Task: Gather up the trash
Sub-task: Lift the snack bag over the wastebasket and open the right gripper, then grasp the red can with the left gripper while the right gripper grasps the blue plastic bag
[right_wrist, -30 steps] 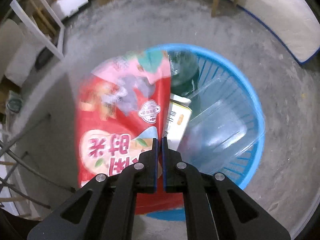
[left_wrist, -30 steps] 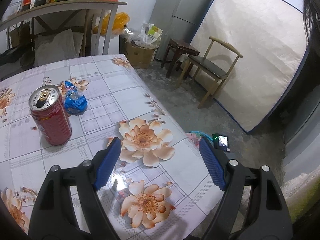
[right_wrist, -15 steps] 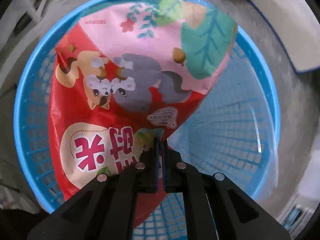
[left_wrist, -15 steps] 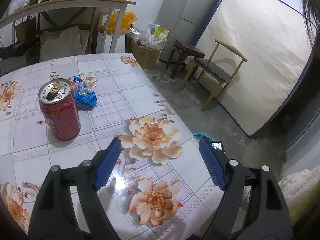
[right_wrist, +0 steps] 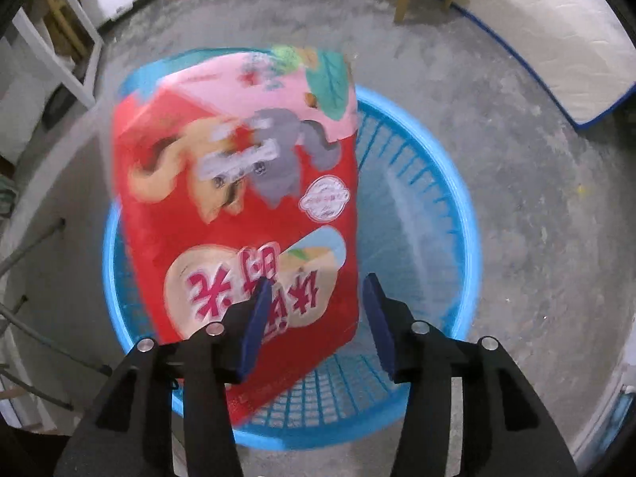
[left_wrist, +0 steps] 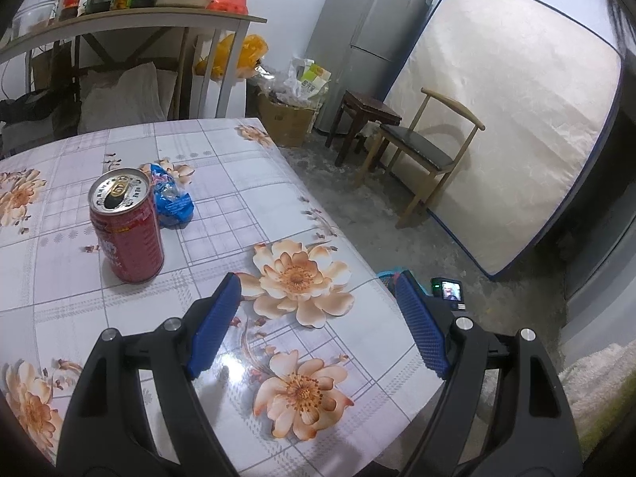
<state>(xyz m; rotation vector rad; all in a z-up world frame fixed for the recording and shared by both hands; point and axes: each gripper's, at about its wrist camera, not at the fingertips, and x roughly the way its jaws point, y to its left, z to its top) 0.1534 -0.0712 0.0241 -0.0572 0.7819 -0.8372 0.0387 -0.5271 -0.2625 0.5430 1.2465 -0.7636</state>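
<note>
The right gripper points steeply down over the blue basket on the floor, and its jaws have just been opening: the red snack bag lies between and below them, blurred, with no pad visibly pressing on it, so it reads as released. Its long axis runs away from the jaws toward the basket's far rim, its upper end overhanging that rim (it may catch there rather than drop in).

Relative to the basket, the remaining trash sits up on the tabletop: a red can standing upright and a crumpled blue wrapper touching it behind. The left gripper hovers above the tabletop, jaws wide and empty, the can up and to the left of them. The left hand is plainly the nearer one for it.
</note>
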